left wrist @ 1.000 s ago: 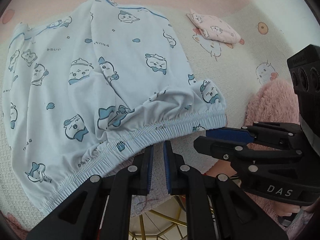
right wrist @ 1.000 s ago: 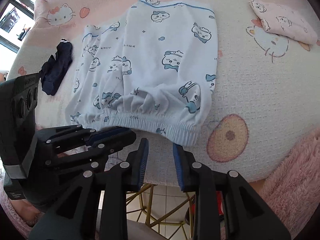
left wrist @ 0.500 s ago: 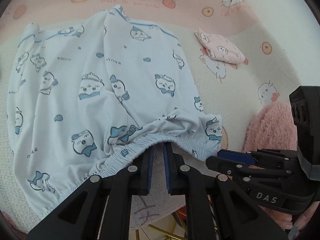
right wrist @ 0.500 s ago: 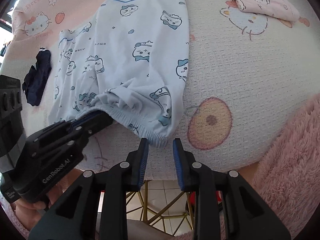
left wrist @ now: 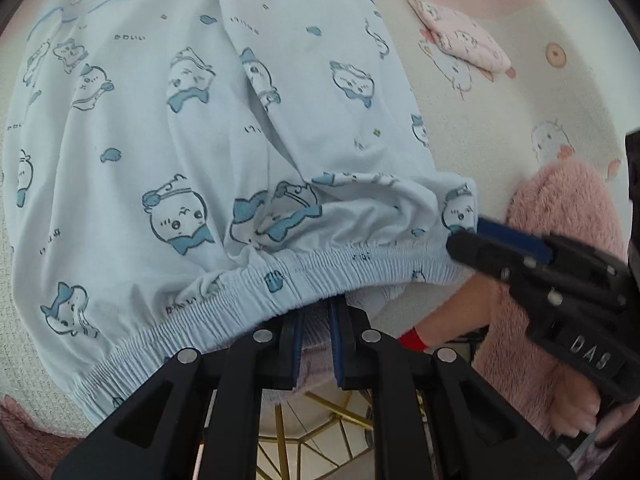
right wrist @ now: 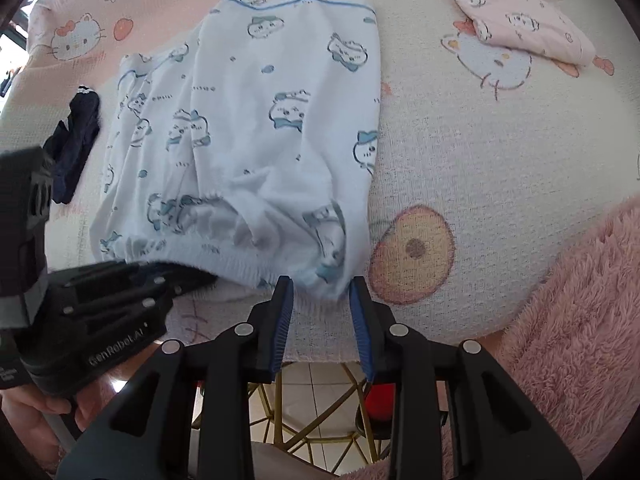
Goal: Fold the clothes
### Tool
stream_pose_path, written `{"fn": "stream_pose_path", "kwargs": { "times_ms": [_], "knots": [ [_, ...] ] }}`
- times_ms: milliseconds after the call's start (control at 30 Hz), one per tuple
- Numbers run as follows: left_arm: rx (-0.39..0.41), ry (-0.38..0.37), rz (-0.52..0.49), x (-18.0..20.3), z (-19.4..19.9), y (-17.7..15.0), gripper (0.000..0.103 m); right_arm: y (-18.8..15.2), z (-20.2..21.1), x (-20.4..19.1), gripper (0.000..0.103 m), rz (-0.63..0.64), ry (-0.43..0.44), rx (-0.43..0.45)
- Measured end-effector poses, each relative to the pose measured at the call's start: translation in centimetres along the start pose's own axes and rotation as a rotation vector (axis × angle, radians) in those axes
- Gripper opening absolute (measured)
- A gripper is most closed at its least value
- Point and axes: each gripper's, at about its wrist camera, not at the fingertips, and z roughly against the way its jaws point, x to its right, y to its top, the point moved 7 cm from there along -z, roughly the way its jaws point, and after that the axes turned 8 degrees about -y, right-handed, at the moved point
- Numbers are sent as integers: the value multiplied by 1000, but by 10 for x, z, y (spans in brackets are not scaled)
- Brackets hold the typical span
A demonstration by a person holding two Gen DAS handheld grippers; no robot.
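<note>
The pale blue printed shorts point(right wrist: 256, 128) lie spread on the blanket-covered desk point(right wrist: 500, 168), legs toward the far side, elastic waistband point(left wrist: 320, 276) along the near edge and partly lifted.

The left gripper point(left wrist: 316, 320) sits under the middle of the waistband with its fingers narrow. The cloth drapes over the tips, so I cannot tell whether it pinches fabric.

The right gripper point(right wrist: 322, 292) stands wide open, its fingers straddling the near right corner of the waistband without clamping it.

The main risk is an uneven lift. If the right gripper closes on only the top layer of the bunched corner, the layers would separate and any fold would come out crooked. The elastic could also slip off the left gripper's tips if nothing is truly pinched.

A folded pink garment point(right wrist: 524, 26) lies far right and a dark sock point(right wrist: 74, 136) far left, both well clear of the shorts.
</note>
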Motion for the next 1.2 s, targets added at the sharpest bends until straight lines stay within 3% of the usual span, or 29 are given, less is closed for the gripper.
{"fn": "stream_pose_path", "kwargs": {
  "times_ms": [100,267,367,467,500,567,667,800,1000,1133,1200],
  "knots": [
    [-33,-73,60,-5,1,-14,13,4,8,-10,35,66,7,54],
    [31,-106,56,-8,32,-19,15,1,-11,-24,35,154,12,-19],
    [70,-126,53,-9,51,-22,18,-7,-40,-21,34,153,-67,-95],
    [108,-146,50,-11,70,-24,24,2,-35,-7,35,120,-158,-49],
    [121,-153,49,-12,77,-25,28,5,-33,-3,36,105,-161,-37],
    [166,-158,93,-23,88,-23,32,7,-27,0,36,59,-83,-28],
    [177,-101,192,-52,86,-23,33,7,-18,-12,37,99,-28,3],
    [109,49,288,-84,67,-35,33,-9,-34,-31,37,204,-62,-74],
    [97,-2,306,-83,66,-45,33,-11,-35,-15,37,204,-182,-98],
    [212,7,324,-87,83,-37,34,-13,-31,-24,39,223,-107,-101],
    [212,43,329,-95,85,-36,37,-5,-27,-36,39,194,-63,-61]
  ]
}}
